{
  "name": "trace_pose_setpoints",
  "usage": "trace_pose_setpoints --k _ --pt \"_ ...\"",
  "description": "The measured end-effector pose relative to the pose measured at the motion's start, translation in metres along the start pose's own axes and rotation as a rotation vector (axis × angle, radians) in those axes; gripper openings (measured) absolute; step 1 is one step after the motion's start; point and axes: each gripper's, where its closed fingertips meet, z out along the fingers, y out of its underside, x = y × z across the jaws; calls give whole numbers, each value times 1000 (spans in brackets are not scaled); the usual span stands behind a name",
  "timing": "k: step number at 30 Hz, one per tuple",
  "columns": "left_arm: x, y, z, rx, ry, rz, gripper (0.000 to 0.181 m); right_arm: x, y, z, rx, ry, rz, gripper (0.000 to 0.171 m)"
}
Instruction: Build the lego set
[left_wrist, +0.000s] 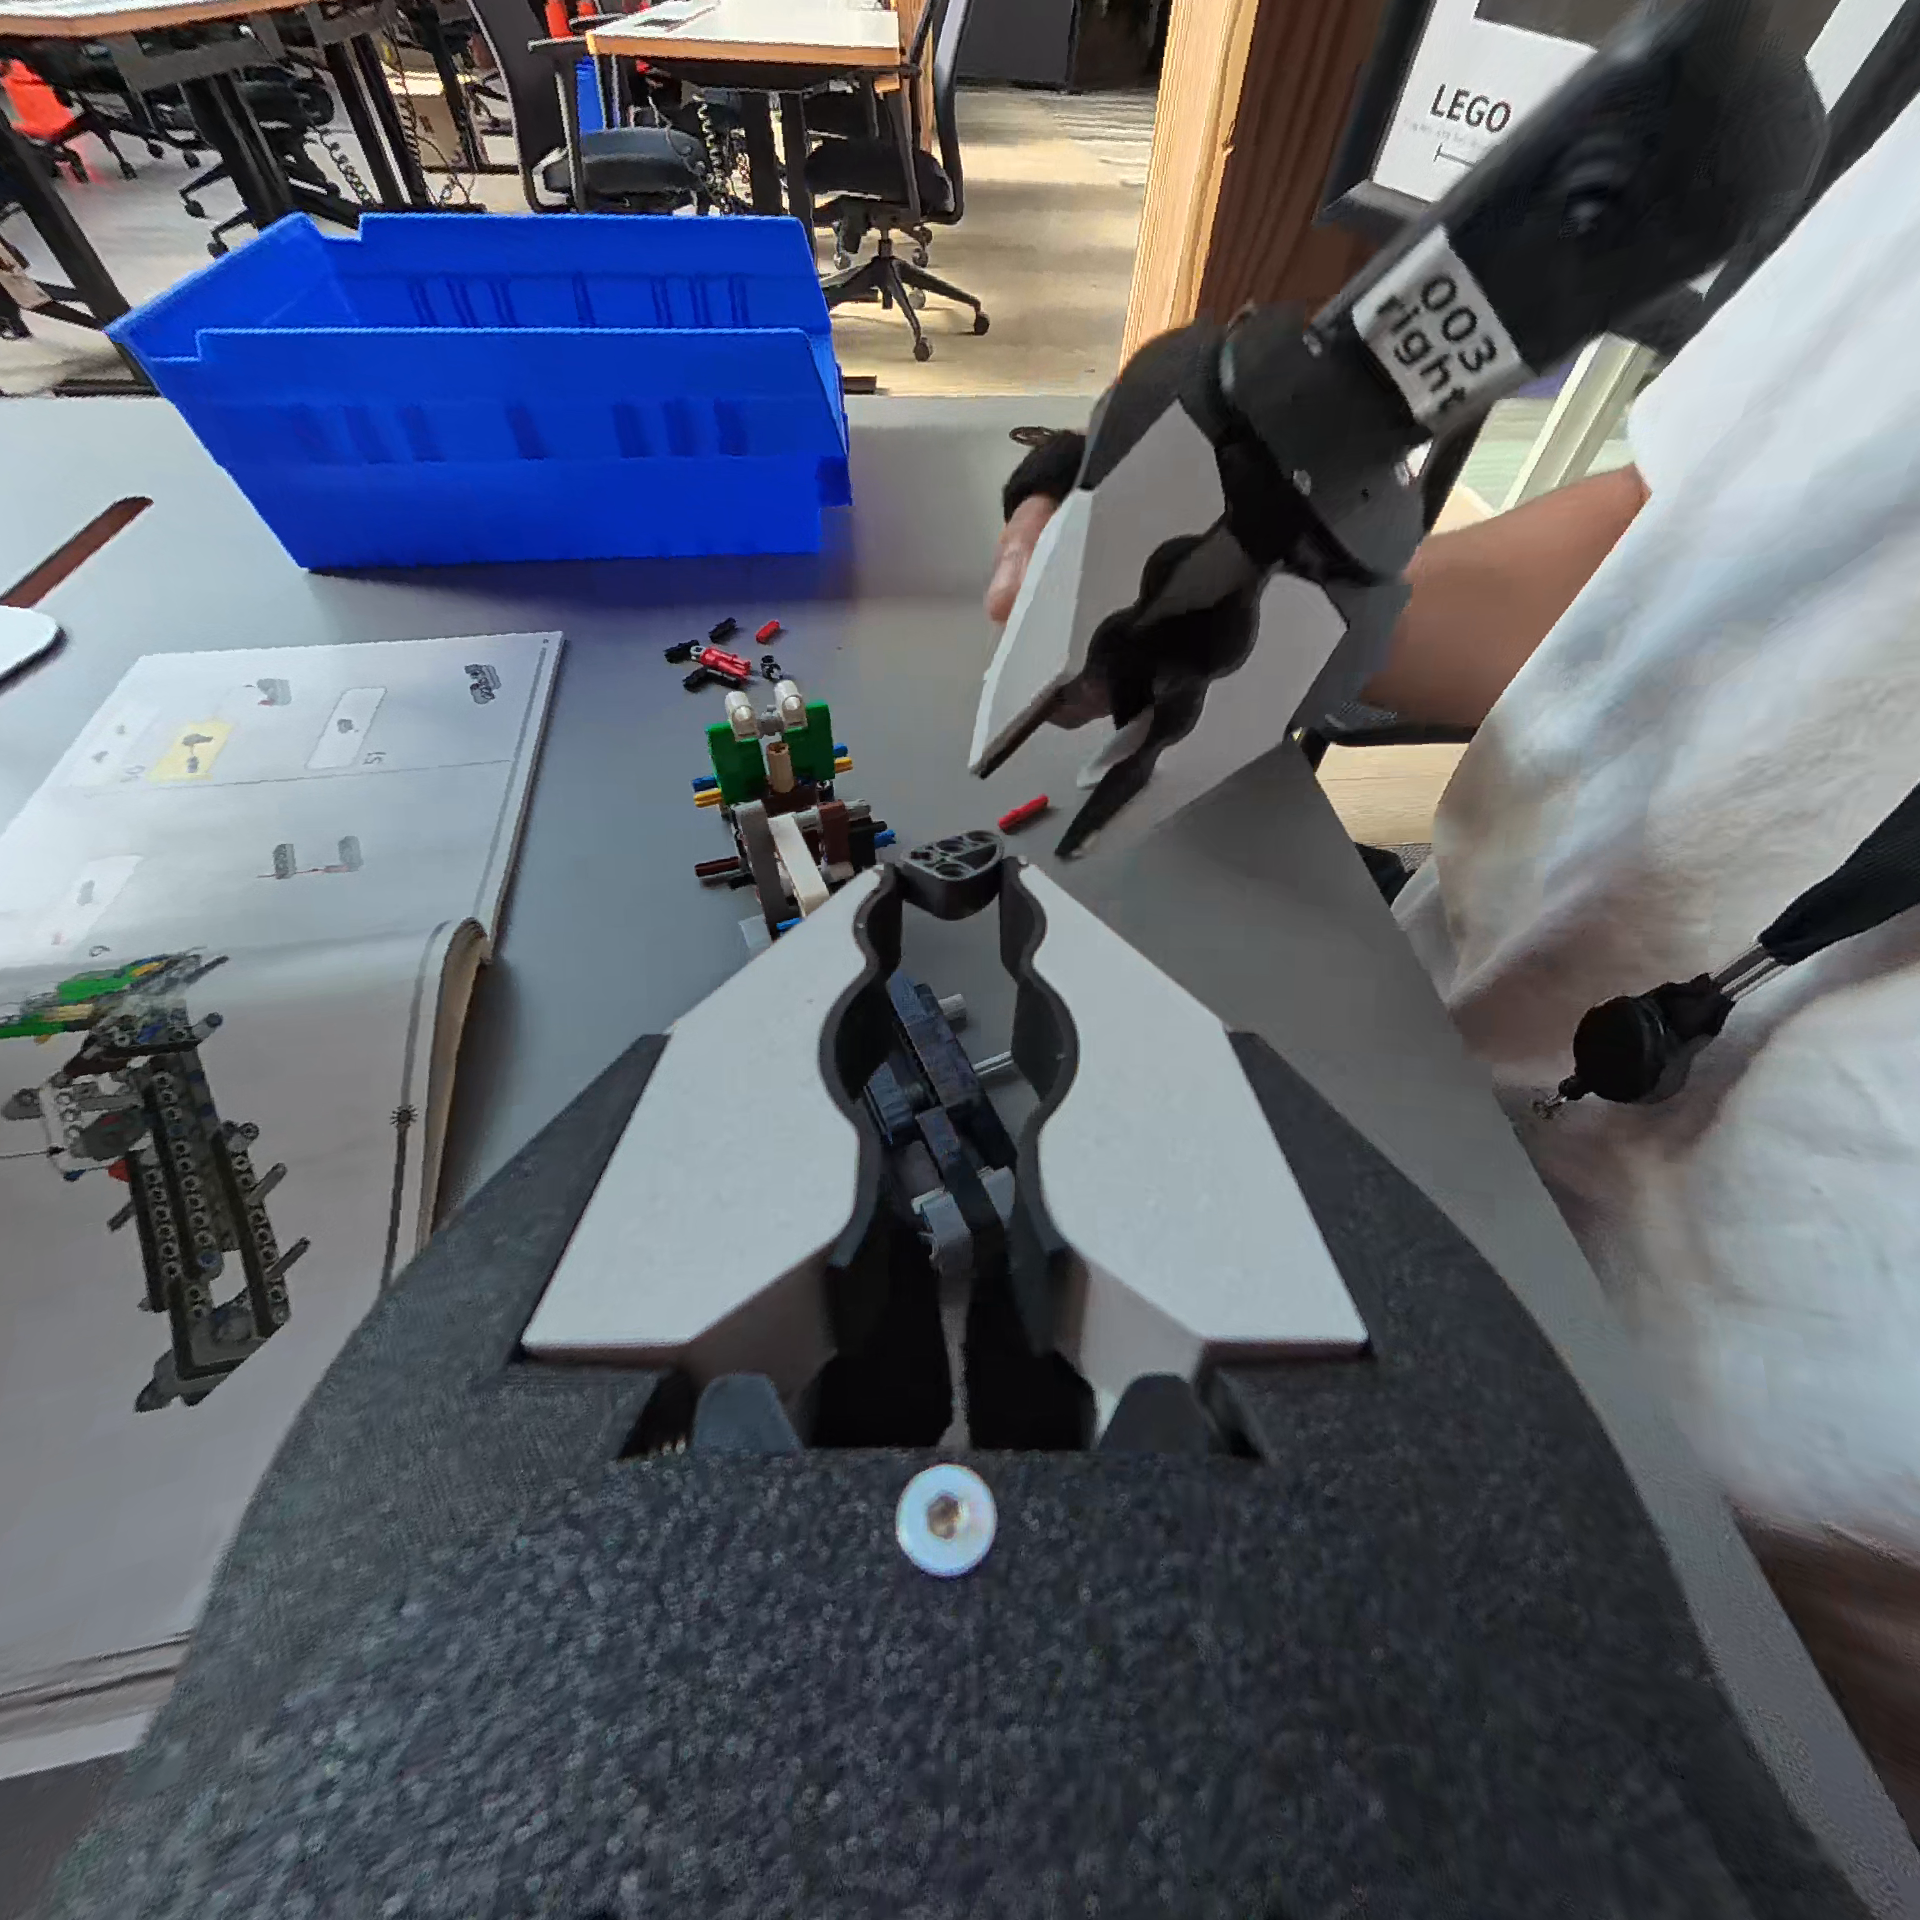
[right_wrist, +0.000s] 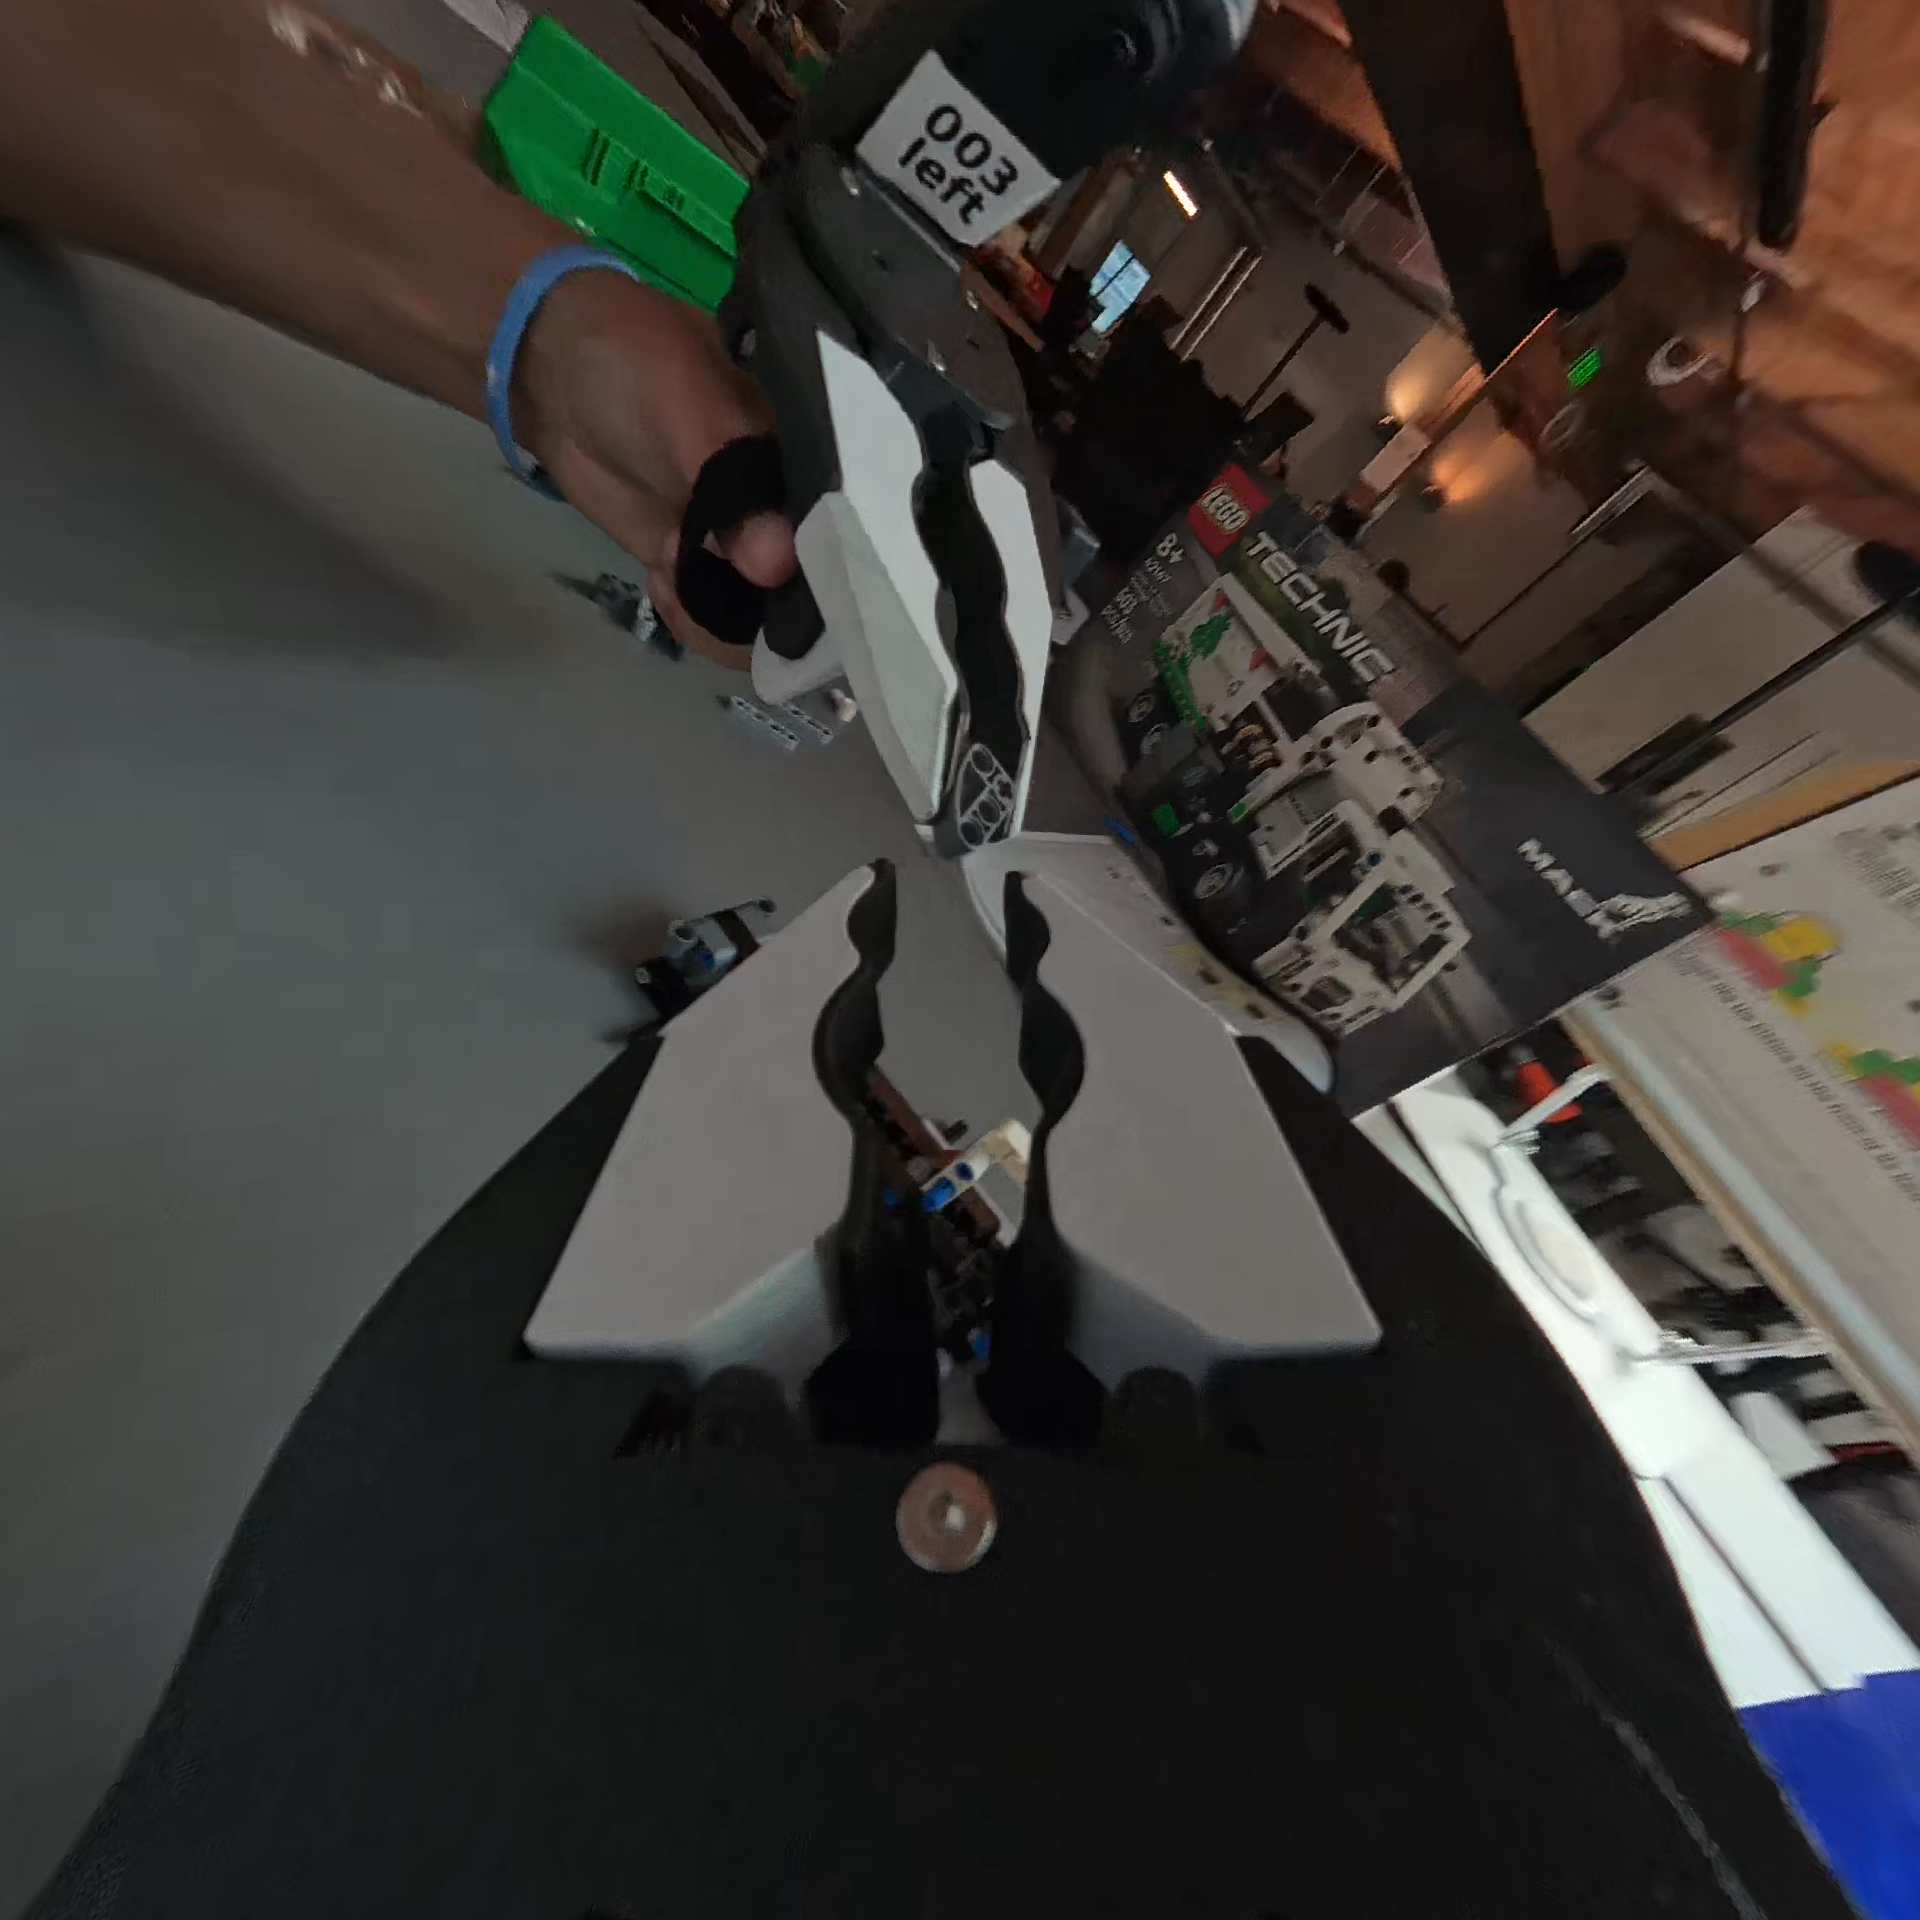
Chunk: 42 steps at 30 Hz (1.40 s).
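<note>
My left gripper is shut on a black three-hole triangular Lego piece, held at its fingertips above the grey table. The partly built model, green, brown and white, lies just beyond; a dark section of it shows below, between the fingers. My right gripper is open and empty. It points at the left gripper and the black piece, a little apart from them. From the left wrist view, the right gripper hovers tip-down to the right of the model.
An open instruction booklet lies at the left, a blue bin behind it. Small red and black pins lie beyond the model; one red pin lies near the right gripper. A Lego box, a green bin, grey beams. My left and right fingertips are right by each other.
</note>
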Motion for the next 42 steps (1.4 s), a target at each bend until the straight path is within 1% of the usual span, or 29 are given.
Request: trace_pose_setpoints --k 2,4,5,6,7,9,10,11,12,15,18,20,23,25,26,27,29,33,35,38,42 --pt "4 1 -3 1 -20 51 17 -2 0 -17 4 -104 188 18" --pt "11 1 -5 18 -18 72 17 0 8 -38 -39 -192 375 18" --pt "15 2 -5 24 -15 74 17 2 18 -49 -92 -225 468 18" --pt "18 4 -4 30 -12 78 17 2 31 -59 -159 -247 554 24" --pt "22 6 -3 30 -12 82 17 0 43 -69 -230 -269 632 25" --pt "28 13 4 10 -7 92 17 -9 74 -84 -395 -273 701 28" --pt "32 15 7 -5 -1 104 17 -11 87 -88 -455 -250 700 29" --pt "36 18 11 -20 9 115 17 -16 93 -90 -471 -239 700 30" --pt "39 21 15 -24 15 121 17 -20 95 -90 -468 -235 710 26" --pt "46 29 24 -41 45 104 17 -33 97 -88 -453 -249 753 26" --pt "46 30 27 -35 39 101 17 -34 82 -82 -387 -242 776 26" --pt "46 28 27 -22 42 96 17 -37 62 -73 -299 -274 828 26" --pt "49 28 27 -19 49 116 17 -47 28 -63 -150 -399 939 26" --pt "52 27 26 -22 55 135 17 -43 -7 -67 65 -546 1107 25" --pt "53 25 26 -13 54 147 17 -37 -16 -68 134 -589 1178 23" --pt "56 23 25 -4 59 156 17 -32 -17 -68 158 -597 1221 22" --pt "59 16 22 25 62 174 17 -29 -10 -64 143 -594 1269 18" --pt "63 8 17 60 54 227 17 -32 1 -50 73 -673 1404 24" --pt "63 5 15 77 55 234 17 -37 3 -45 40 -725 1434 25" --pt "68 0 12 105 77 230 17 -51 0 -41 -35 -842 1425 28" --pt "74 2 12 91 87 275 17 -55 -13 -40 -18 -972 1462 28"
